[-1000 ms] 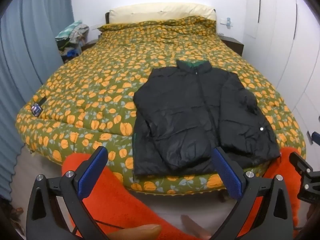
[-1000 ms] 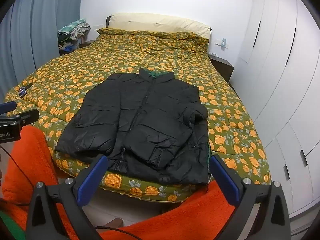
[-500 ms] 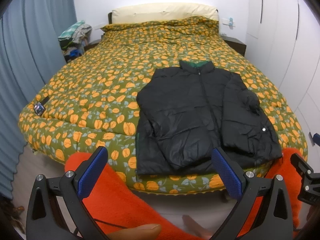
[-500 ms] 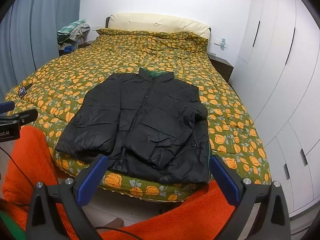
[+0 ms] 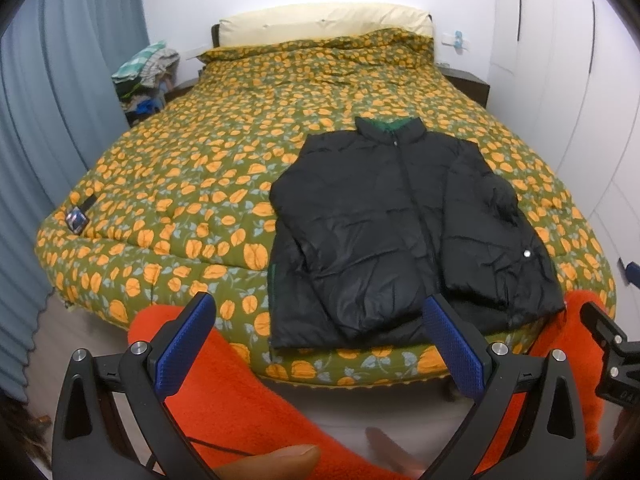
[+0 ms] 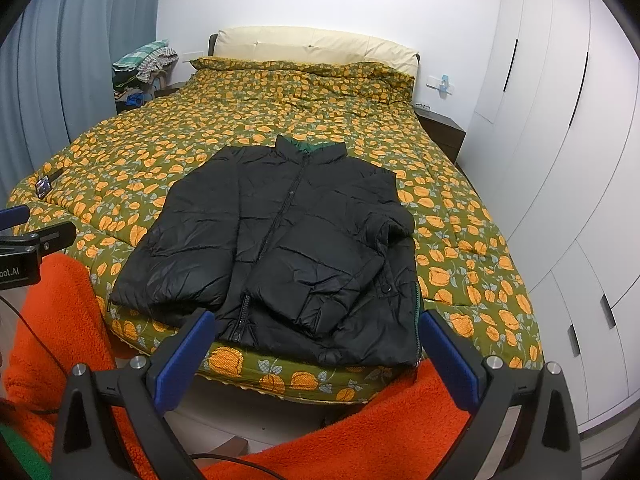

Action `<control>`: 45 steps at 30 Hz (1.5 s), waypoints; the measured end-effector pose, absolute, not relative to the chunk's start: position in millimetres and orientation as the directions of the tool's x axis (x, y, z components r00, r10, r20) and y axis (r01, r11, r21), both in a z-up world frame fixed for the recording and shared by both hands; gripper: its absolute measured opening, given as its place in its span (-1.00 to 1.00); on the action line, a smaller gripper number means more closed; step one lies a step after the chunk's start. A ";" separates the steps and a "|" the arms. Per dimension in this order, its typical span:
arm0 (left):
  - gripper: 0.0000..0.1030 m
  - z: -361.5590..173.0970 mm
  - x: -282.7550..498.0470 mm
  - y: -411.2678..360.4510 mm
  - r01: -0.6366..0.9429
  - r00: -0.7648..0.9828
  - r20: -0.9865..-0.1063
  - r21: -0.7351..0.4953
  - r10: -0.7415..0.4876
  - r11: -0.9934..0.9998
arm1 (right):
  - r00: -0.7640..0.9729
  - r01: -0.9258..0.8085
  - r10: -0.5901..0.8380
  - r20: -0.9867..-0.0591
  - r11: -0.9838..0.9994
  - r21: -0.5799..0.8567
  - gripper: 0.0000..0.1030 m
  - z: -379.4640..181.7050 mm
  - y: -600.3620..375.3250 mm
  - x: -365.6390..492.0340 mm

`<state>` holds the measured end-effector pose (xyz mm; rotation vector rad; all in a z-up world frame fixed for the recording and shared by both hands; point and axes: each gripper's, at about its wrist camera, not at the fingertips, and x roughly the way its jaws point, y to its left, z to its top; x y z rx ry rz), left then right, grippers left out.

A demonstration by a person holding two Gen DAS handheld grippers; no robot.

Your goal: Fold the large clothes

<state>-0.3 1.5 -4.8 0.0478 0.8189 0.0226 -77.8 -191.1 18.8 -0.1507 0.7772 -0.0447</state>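
I see a black puffer jacket [image 5: 400, 224] lying face up, zipped, at the foot of a bed [image 5: 180, 184] covered in an orange-flowered quilt. Its collar points toward the headboard and both sleeves are folded in over its front. The hem reaches the bed's near edge.

My left claw [image 5: 320, 340] and right claw [image 6: 316, 344] are both spread wide and hold nothing. Both hang short of the bed, above orange fleece-clad legs [image 6: 360, 420], not touching the jacket.

I judge the main risk is the slick, puffy fabric. A shallow pinch could catch only the outer shell and slip. Dragging the hem could pull the jacket off the edge, and the tucked sleeves could spring loose.
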 end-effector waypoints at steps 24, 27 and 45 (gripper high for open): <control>1.00 -6.9 4.9 -12.2 0.068 0.657 -0.753 0.059 0.000 0.996 | 0.698 0.043 -0.149 -0.700 0.985 -0.167 1.00 27.2 -198.3 -75.6; 1.00 -6.6 5.5 -14.8 0.072 0.654 -0.757 0.062 0.000 0.995 | 0.693 0.050 -0.149 -0.706 0.986 -0.159 1.00 26.5 -201.9 -74.0; 0.99 -7.6 7.0 -19.5 0.076 0.649 -0.761 0.060 -0.003 0.995 | 0.656 0.072 -0.163 -0.737 0.985 -0.154 1.00 17.5 -207.8 -65.9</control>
